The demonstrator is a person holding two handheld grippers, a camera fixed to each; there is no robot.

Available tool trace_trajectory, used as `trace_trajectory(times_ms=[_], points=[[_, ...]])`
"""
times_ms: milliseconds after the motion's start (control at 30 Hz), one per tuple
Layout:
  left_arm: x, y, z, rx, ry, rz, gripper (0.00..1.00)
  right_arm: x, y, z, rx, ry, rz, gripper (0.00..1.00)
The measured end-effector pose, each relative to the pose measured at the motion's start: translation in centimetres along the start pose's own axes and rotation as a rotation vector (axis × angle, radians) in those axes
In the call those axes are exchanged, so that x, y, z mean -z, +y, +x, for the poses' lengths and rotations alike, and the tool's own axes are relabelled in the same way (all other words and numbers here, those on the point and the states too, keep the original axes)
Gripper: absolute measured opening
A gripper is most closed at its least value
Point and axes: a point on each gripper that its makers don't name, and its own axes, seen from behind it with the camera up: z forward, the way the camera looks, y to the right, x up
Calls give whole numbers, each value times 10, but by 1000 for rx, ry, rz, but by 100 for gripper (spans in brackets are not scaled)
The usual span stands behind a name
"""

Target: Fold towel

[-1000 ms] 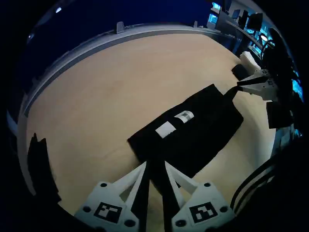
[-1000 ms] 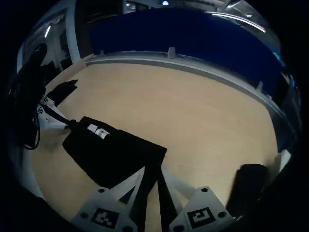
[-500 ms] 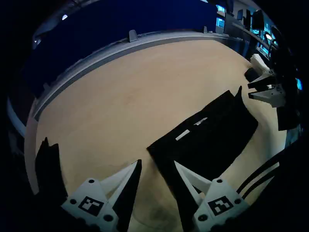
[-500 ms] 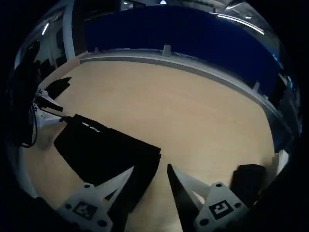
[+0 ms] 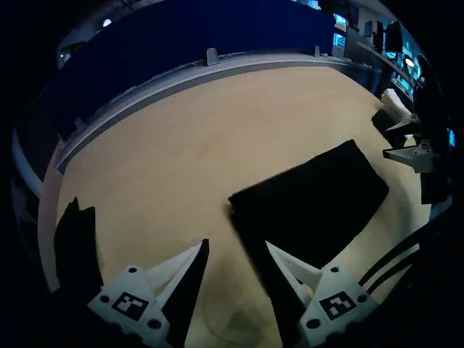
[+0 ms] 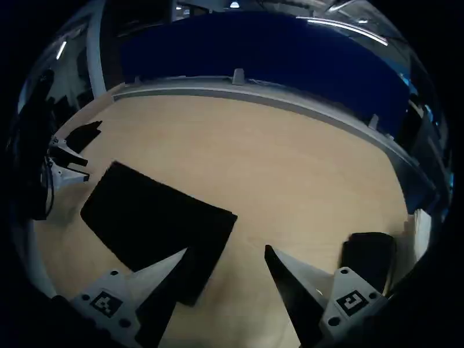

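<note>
A black towel [image 5: 313, 203] lies flat on the light wooden table [image 5: 191, 151] as a folded rectangle. My left gripper [image 5: 235, 246] is open, its fingertips just short of the towel's near corner and holding nothing. Across the towel, the right gripper [image 5: 406, 140] hangs open at its far end. In the right gripper view the same towel [image 6: 153, 220] lies left of centre. My right gripper [image 6: 226, 249] stands open above its near corner, empty. The left gripper [image 6: 71, 167] is open at the towel's far left edge.
A dark cloth-like object [image 5: 75, 249] lies near the table's left edge, and another dark object [image 6: 365, 255] sits at the right. A third [image 6: 84, 134] lies beyond the left gripper. A grey rim [image 6: 278, 100] and blue partition [image 6: 278, 52] bound the far side.
Both grippers were shut on the towel's corners; both have opened, let go and drawn back. The towel has settled flat, and its white labels no longer show.
</note>
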Motion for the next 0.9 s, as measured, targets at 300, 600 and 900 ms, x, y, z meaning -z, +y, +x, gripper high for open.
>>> trace_trajectory(times_ms=[300,600,900], points=[[8,6,-8,26,4,-10,67,7,-1,-5,-3,-2,6,93],[20,14,-25,39,3,-18,87,22,-12,-18,12,-11,17,93],[35,17,-46,88,1,-15,99,33,-27,-38,8,-24,38,93]])
